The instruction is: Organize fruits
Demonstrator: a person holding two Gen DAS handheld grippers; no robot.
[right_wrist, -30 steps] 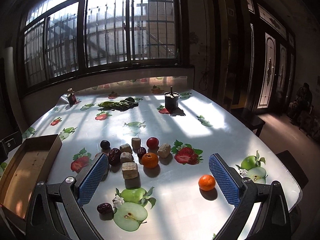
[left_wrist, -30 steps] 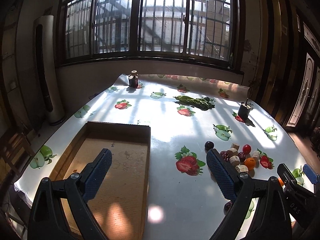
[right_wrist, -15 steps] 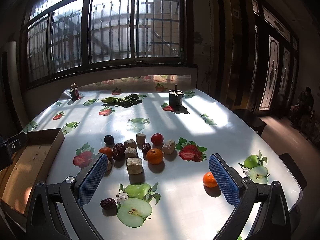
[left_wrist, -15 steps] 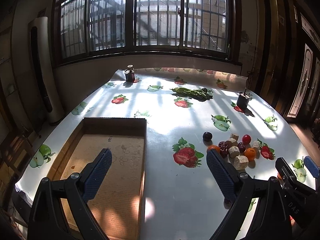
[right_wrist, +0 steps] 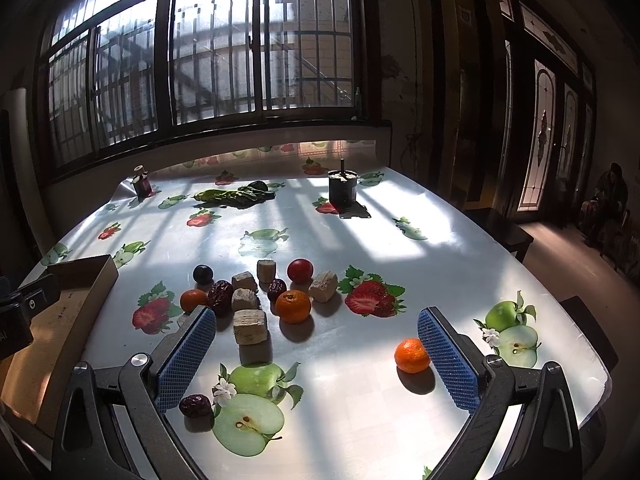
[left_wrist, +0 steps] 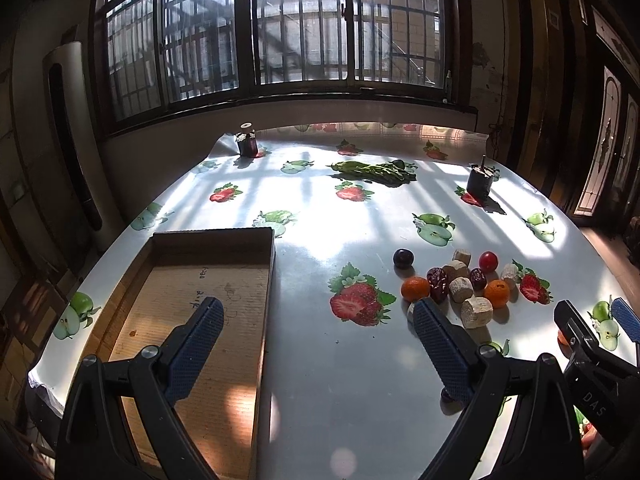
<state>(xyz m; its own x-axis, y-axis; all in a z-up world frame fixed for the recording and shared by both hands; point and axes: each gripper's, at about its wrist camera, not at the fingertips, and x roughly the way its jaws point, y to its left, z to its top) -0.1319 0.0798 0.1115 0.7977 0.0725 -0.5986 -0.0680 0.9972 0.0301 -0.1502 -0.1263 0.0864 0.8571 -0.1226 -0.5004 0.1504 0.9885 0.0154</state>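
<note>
A cluster of fruit lies mid-table: a dark plum (right_wrist: 203, 274), a red cherry tomato (right_wrist: 300, 270), two tangerines (right_wrist: 293, 306) (right_wrist: 193, 300), red dates (right_wrist: 220, 291) and several tan blocks (right_wrist: 250, 326). A third tangerine (right_wrist: 412, 355) sits apart by the right fingertip, and a lone date (right_wrist: 195, 405) lies near the front. The cluster also shows in the left wrist view (left_wrist: 460, 280). A cardboard tray (left_wrist: 208, 248) lies at the left. My left gripper (left_wrist: 316, 344) is open and empty, above the tray's right wall. My right gripper (right_wrist: 316, 354) is open and empty, just in front of the cluster.
A dark jar (right_wrist: 143, 185) stands at the far left, a black cup (right_wrist: 342, 193) at the far right, and leafy greens (right_wrist: 234, 196) lie between them. The tablecloth (right_wrist: 400, 248) bears printed strawberries and apples. The table's right edge drops to the floor.
Both grippers have drawn back and tilted, so the cluster and tray sit a little farther ahead. A second tangerine beside the dates has come into view. Both grippers stay open.
</note>
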